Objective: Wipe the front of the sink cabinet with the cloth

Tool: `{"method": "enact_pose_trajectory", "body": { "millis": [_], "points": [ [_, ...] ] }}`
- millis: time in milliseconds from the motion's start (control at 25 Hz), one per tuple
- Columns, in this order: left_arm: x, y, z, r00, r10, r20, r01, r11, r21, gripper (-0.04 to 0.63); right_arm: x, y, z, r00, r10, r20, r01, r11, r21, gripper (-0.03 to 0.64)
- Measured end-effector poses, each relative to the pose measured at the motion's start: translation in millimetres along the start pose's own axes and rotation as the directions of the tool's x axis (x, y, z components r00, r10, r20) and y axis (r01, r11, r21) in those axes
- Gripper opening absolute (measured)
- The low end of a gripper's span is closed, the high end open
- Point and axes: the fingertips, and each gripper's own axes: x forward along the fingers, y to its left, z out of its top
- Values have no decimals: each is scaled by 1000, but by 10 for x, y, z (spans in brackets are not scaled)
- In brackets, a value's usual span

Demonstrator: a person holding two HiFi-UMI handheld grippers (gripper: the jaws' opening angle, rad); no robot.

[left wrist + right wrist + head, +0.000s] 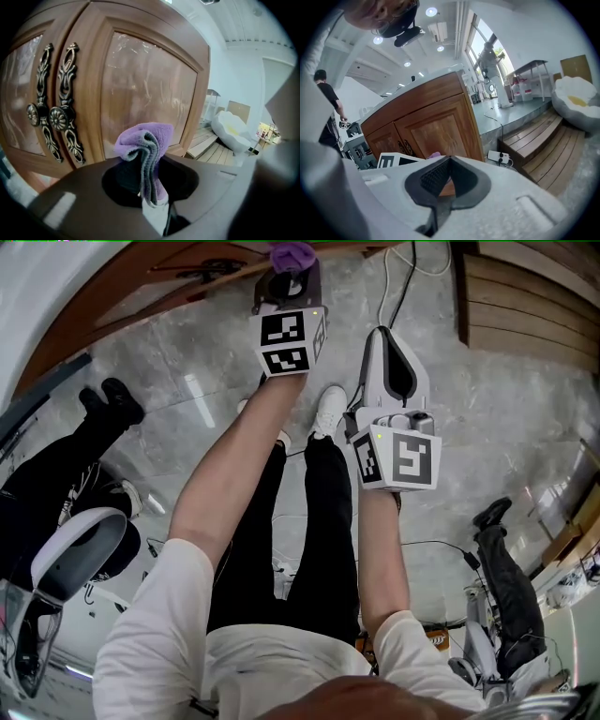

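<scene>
Underfoot, standing on a grey marble floor (506, 399), facing the brown wooden sink cabinet (140, 93) with its two panelled doors. Reaching the left hand-held gripper (289, 268) out ahead on a stretched arm, down to the cabinet's foot. Holding the right hand-held gripper (386, 338) off to the right and further back from the doors, pointed much the same way. Showing, in the right gripper view, jaws drawn together at the tips with nothing between them, only cabinet wood beyond.

Clamping a purple cloth (143, 140) in the left jaws: pinched by its lower part, folded on itself, grey edging along the folds, bunched top sticking out past the jaw tips. Carrying that cloth right in front of the right-hand door, over the lower corner of its panel and close to the wood; cannot tell whether touching. Appearing from the head view as a purple tuft at the gripper's far end, against the cabinet's bottom edge.

Leaving the pair of ornate dark metal handles (63, 117) to the cloth's left, at the seam between the doors, apart from it.
</scene>
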Motion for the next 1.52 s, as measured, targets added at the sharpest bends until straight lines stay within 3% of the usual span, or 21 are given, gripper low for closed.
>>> {"method": "enact_pose_trajectory", "body": {
  "millis": [960, 1400, 1520],
  "points": [
    [344, -681, 29, 997, -74, -30, 75, 997, 23, 75, -226, -608, 43, 997, -72, 9, 72, 997, 23, -3],
    [521, -1090, 37, 989, -140, -48, 144, 984, 109, 74, -280, -667, 68, 997, -82, 13, 82, 996, 24, -3],
    [542, -1197, -9, 982, -179, -66, 187, 970, 155, 75, -278, -683, 51, 996, -90, 13, 90, 995, 33, -3]
  ]
}}
